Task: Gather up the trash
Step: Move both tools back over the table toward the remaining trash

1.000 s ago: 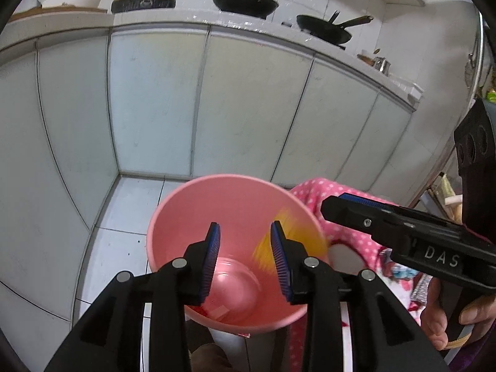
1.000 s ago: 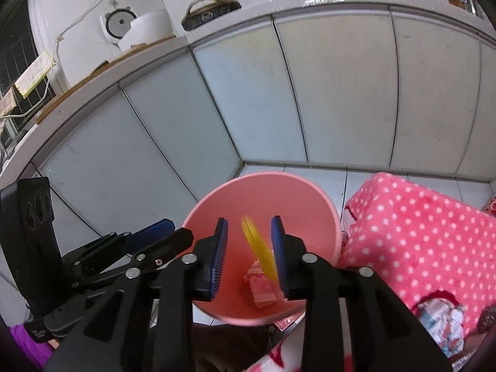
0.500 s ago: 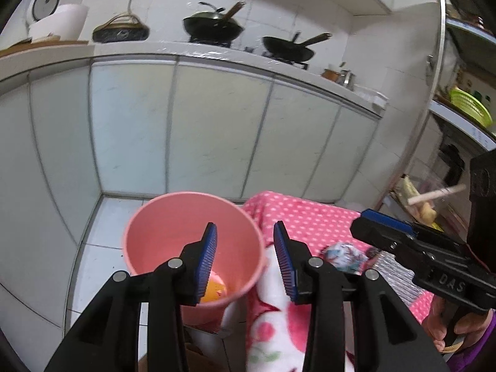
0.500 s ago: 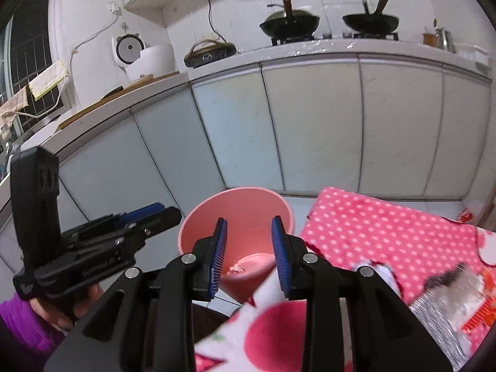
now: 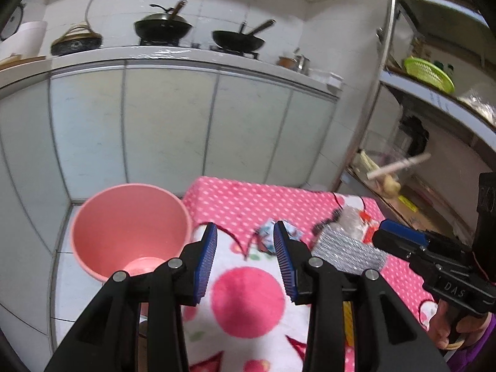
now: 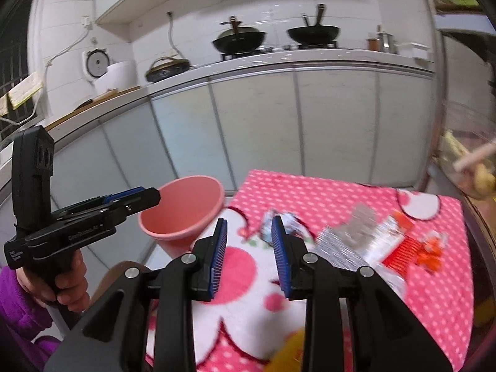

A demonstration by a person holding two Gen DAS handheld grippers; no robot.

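Note:
A pink bin (image 5: 130, 229) stands on the floor left of a table with a pink spotted cloth (image 5: 248, 204); it also shows in the right wrist view (image 6: 186, 210). On the cloth lie a crumpled blue-white wrapper (image 5: 268, 232) (image 6: 266, 226), a silver foil bag (image 5: 350, 248) (image 6: 347, 248) and red wrappers (image 6: 412, 245). My left gripper (image 5: 245, 260) is open and empty above the cloth. My right gripper (image 6: 249, 254) is open and empty, just short of the blue-white wrapper. A yellow scrap (image 6: 288, 353) shows at the bottom edge.
White kitchen cabinets (image 5: 170, 124) run behind the bin, with woks (image 5: 162, 28) and a rice cooker (image 6: 105, 71) on the counter. A metal shelf rack (image 5: 434, 93) with a green basket stands to the right of the table.
Both grippers have swung right and back from over the bin to above the cloth. The yellow piece that was between the right fingers fell into the bin.

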